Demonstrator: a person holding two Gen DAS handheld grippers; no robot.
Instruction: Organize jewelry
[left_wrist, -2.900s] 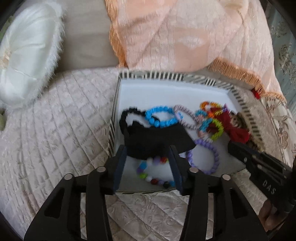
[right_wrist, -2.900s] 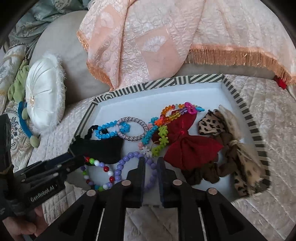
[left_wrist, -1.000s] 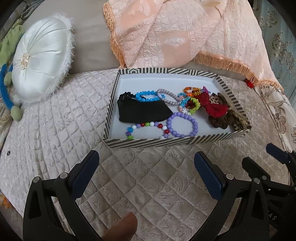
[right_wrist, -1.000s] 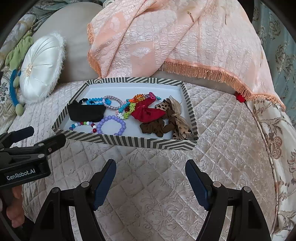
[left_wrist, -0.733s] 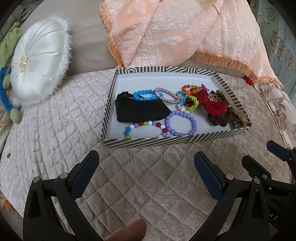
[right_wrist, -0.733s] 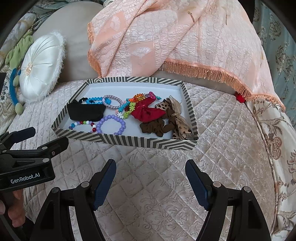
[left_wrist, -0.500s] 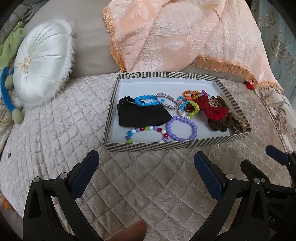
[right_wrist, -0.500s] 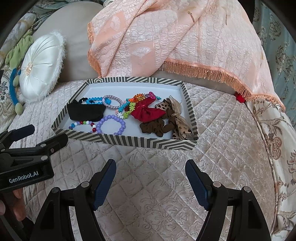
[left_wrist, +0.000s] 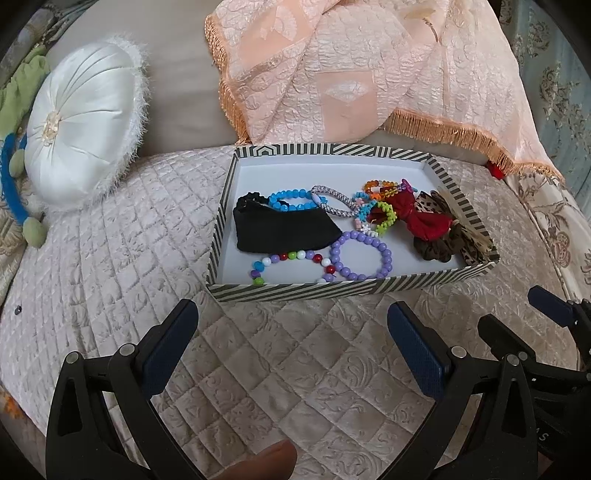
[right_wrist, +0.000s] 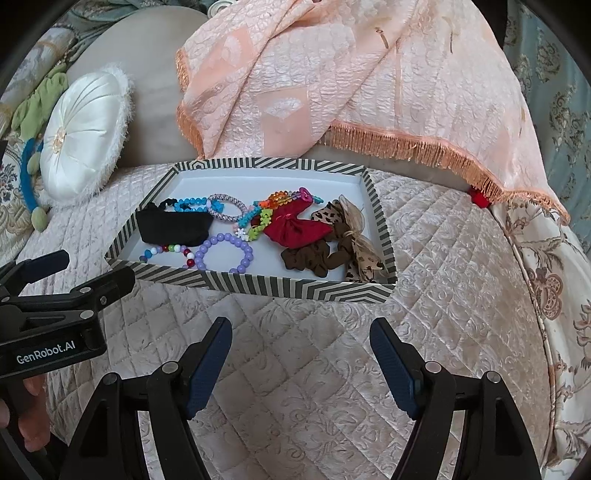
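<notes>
A quilted cream bedspread (left_wrist: 110, 258) is seen under everything, with a fringed peach throw (right_wrist: 351, 74) draped at its far edge and a round white cushion (left_wrist: 83, 129) set at its far left corner. A striped tray (right_wrist: 266, 286) is placed on the middle of the bedspread, just below the throw.

Both grippers are held low over the near part of the bedspread, apart from the tray. The fingers of the left gripper (left_wrist: 293, 347) are spread wide with nothing between them; those of the right gripper (right_wrist: 301, 363) are likewise spread wide and hold nothing.

Inside the tray, a black pouch (left_wrist: 284, 229) is laid by the left wall. A red bow (right_wrist: 295, 229) is placed near the middle, and a leopard-print scrunchie (right_wrist: 347, 240) is set against the right wall. A purple bead bracelet (left_wrist: 360, 254) and a multicoloured bead bracelet (left_wrist: 288, 264) are laid along the near wall, touching each other. A blue bead bracelet (left_wrist: 291, 199) is partly covered by the pouch's far edge.
</notes>
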